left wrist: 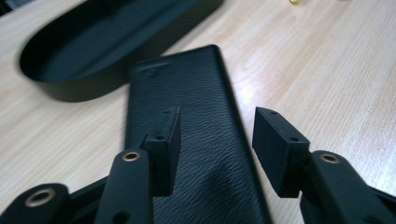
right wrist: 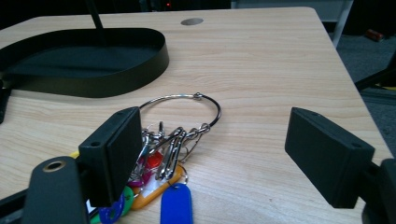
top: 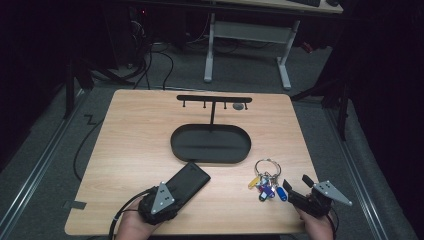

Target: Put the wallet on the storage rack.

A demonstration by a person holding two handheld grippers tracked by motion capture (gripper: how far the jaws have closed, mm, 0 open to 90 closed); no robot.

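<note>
- High view shows the left gripper [top: 172, 192] over the near end of a black wallet [top: 187, 182], which lies flat on the table [top: 130, 135], its far end just short of the oval tray [top: 210, 144] of the key stand [top: 214, 100].
- Left gripper view: the jaws stand apart, one pad over the wallet's [left wrist: 196, 116] leather, the other beyond its right edge; neither presses on it, so the wallet is loose on the wood.
- Right gripper [top: 299, 192] hangs open just right of the key bunch [top: 266, 182]; in the right gripper view the ring and coloured tags [right wrist: 168, 154] lie beside its left jaw, untouched.
- Risk, wallet: a jaw coming down on the leather instead of straddling the edges would likely push it along the table, or into the tray's wall, rather than grip it.
- Risk, wallet: held by one end only, the long case may droop or slip from the pads.
- Risk, keys: the bunch is loose and tangled; closing on a single tag could leave the ring dangling and swinging, or drag the whole bunch toward the table's edge.
</note>
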